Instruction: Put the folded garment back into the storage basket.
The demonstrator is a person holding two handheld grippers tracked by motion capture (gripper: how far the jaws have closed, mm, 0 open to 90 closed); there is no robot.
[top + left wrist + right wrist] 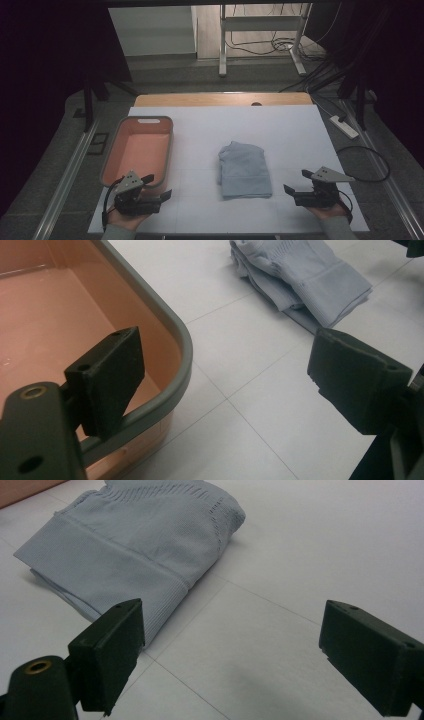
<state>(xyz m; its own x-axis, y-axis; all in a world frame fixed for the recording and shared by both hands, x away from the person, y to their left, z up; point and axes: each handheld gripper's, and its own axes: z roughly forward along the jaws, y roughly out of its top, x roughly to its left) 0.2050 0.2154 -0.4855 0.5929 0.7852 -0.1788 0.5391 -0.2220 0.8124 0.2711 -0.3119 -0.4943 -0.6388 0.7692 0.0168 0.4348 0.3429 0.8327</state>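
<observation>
A folded light-blue knit garment (244,170) lies in the middle of the white table cover; it also shows in the left gripper view (305,277) and the right gripper view (135,545). A salmon-pink bin with a grey rim (169,145) stands to its left, with nothing in it (184,347). My left gripper (159,187) is open near the bin's front right corner (225,375). My right gripper (298,182) is open to the right of the garment, jaws wide apart with nothing between them (230,655).
The white cover (290,135) lies over a wooden table whose far edge (220,99) shows. Beyond it stand a metal desk frame (260,30) and cables on the floor. A power strip (344,126) and a cable loop (367,160) lie off the right side.
</observation>
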